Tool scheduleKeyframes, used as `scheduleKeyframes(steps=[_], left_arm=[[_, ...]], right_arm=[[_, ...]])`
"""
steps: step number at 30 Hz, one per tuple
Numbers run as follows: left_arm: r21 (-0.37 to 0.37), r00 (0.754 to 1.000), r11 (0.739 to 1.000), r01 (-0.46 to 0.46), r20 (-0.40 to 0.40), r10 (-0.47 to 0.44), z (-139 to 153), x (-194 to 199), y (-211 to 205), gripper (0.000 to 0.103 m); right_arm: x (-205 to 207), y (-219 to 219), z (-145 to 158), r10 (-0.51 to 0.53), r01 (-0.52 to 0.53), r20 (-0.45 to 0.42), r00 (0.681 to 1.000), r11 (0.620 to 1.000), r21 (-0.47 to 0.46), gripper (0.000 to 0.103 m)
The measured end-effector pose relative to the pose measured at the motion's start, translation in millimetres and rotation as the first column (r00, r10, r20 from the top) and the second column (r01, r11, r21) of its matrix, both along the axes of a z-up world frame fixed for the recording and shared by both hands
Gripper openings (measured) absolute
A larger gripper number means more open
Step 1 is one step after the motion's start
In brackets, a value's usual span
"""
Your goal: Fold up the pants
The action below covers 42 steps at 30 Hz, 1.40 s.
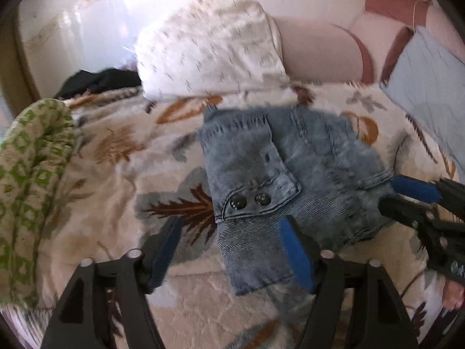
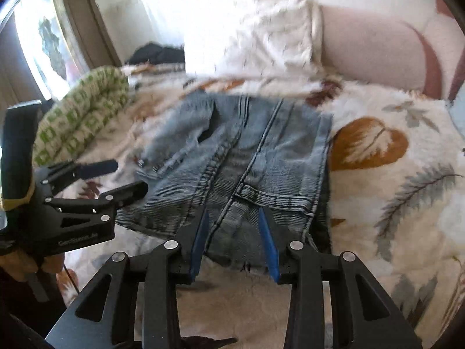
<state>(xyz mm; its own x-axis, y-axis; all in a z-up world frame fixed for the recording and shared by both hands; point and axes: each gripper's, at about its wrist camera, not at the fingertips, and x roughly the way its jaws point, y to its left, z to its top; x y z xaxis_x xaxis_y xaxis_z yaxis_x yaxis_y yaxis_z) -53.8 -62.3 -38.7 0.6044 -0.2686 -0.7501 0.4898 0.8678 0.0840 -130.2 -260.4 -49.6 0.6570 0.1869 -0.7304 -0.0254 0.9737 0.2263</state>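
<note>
The jeans (image 1: 290, 180) lie folded into a compact bundle on the leaf-patterned blanket (image 1: 116, 174), in front of the white pillow (image 1: 209, 49). The left gripper (image 1: 229, 250) stands wide open over their near edge, holding nothing. The right gripper (image 2: 235, 241) is partly open, empty, probably because the fold is finished.

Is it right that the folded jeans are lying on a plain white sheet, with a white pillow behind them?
Not quite. The folded jeans lie on a leaf-patterned blanket, not a plain white sheet. The white pillow is indeed behind them. The left wrist view shows it.
</note>
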Motion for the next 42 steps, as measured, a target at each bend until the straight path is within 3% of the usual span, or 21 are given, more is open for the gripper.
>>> scheduleKeyframes(steps=[1,6,10,14,16,25,42], left_arm=[[-0.002,1.000,1.000,-0.016,0.020,0.016,5,-4,1,0.092],[-0.039,0.981,0.995,-0.097,0.164,0.102,35,-41,15,0.103],[-0.098,0.967,0.987,-0.129,0.208,0.147,50,-59,23,0.103],[-0.111,0.956,0.985,-0.132,0.249,0.156,60,-75,22,0.103],[-0.119,0.954,0.984,-0.130,0.255,0.157,63,-79,23,0.103],[-0.159,0.949,0.978,-0.138,0.262,0.176,67,-99,36,0.103],[-0.139,0.947,0.980,-0.142,0.268,0.175,63,-100,39,0.103]], right_arm=[[-9,2,8,-0.013,0.014,0.040,0.999,1.000,-0.019,0.044],[-46,8,34,-0.084,0.089,0.176,0.981,0.996,-0.024,0.055],[-73,14,46,-0.131,0.143,0.250,0.959,0.989,-0.030,0.057],[-94,14,54,-0.176,0.184,0.309,0.935,0.983,0.004,0.062],[-103,12,58,-0.208,0.212,0.334,0.919,0.977,0.024,0.066],[-131,21,69,-0.253,0.276,0.421,0.871,0.961,0.008,0.067],[-135,39,66,-0.233,0.285,0.462,0.856,0.957,-0.045,0.069]])
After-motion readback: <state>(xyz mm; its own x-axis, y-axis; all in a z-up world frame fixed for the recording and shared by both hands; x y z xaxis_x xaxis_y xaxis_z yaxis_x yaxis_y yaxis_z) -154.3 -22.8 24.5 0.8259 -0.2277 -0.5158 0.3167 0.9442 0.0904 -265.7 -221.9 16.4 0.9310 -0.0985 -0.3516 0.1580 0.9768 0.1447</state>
